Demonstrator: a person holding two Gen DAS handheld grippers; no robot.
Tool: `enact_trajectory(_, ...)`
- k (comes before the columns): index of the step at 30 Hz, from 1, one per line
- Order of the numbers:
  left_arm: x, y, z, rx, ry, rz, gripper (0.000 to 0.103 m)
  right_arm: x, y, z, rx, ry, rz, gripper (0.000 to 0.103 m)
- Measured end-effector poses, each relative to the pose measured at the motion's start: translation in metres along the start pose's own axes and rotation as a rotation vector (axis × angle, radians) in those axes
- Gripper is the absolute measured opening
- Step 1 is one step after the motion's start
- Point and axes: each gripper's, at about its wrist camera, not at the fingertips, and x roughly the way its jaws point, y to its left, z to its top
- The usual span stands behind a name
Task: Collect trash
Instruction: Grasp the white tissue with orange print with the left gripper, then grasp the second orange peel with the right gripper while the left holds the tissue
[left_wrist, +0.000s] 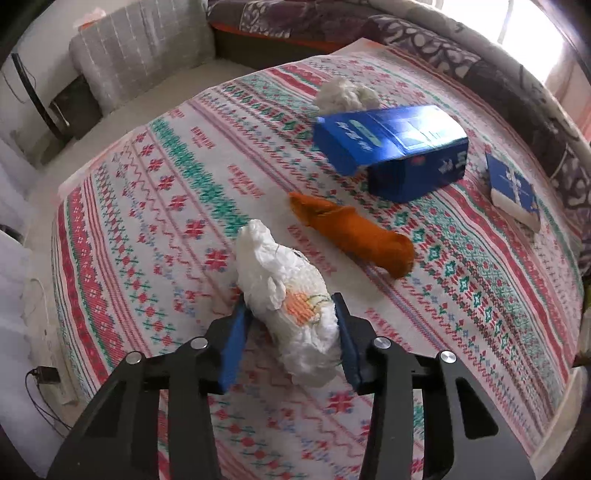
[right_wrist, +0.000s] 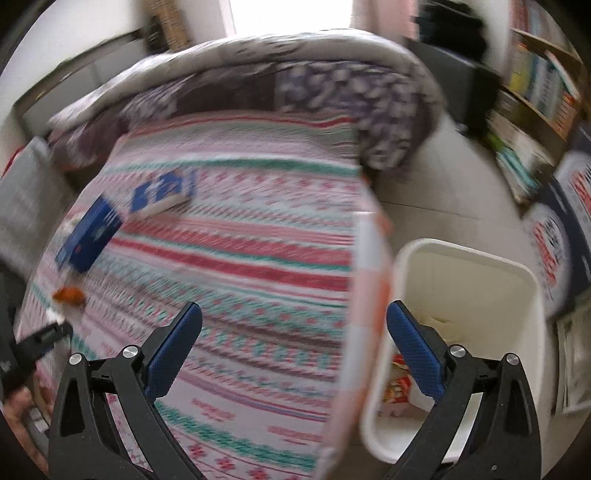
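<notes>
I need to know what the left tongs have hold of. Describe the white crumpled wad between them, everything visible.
The white crumpled wad looks like soft tissue or paper towel, bunched into an elongated lump with torn, ruffled edges. A printed orange and green motif shows on its upper side. It lies lengthwise between the blue pads of the left tongs, which press against both its sides, its far end pointing toward the orange trash piece but apart from it. Whether it rests on the patterned bedspread or is just lifted cannot be told.

Two black grippers with blue pads

Left gripper (left_wrist: 291, 332) and right gripper (right_wrist: 295, 339) have black arms, shiny round silver screws, and bumpy blue fingers (right_wrist: 415, 350).
</notes>
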Motion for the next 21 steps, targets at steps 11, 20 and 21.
enact_trajectory(11,-0.049,0.071,0.026,-0.138,-0.105,0.005,0.043,0.023,0.124,-0.009,-0.353,0.000,0.213,0.096)
enact_trajectory(20,-0.099,0.100,0.044,-0.209,-0.200,-0.093,0.043,0.045,0.248,-0.018,-0.638,-0.032,0.341,0.096)
enact_trajectory(21,-0.101,0.101,0.046,-0.213,-0.207,-0.098,0.043,0.048,0.258,-0.019,-0.663,-0.032,0.341,0.096)
